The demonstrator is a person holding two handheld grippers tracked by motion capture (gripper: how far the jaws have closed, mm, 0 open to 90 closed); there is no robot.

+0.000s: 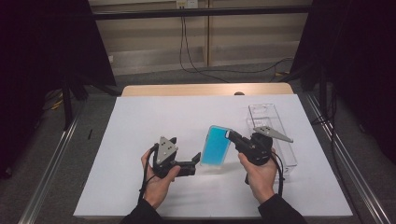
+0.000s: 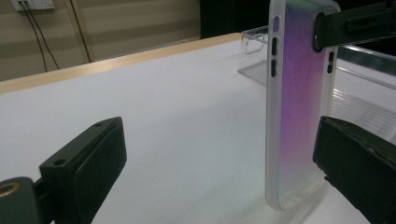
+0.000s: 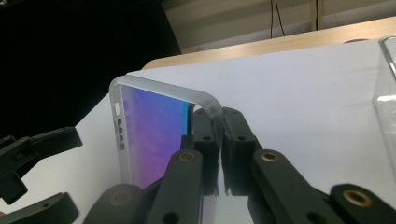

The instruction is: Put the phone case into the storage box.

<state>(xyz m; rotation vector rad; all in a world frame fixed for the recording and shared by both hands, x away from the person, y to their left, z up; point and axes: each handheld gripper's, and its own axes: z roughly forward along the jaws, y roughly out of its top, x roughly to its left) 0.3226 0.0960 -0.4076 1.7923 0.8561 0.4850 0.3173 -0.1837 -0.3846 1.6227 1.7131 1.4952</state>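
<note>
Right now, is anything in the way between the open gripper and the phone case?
Nothing visible. The left gripper is open beside the phone case, with bare white table between its jaws. The right gripper holds the case's top edge, on the far side.

The phone case (image 1: 216, 145) stands on the table (image 1: 154, 116) between both tongs, a clear box (image 1: 268, 122) behind-right.

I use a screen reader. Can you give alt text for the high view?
The right gripper holds a blue phone case tilted on a white table; the left gripper, open, reaches toward it.
</note>
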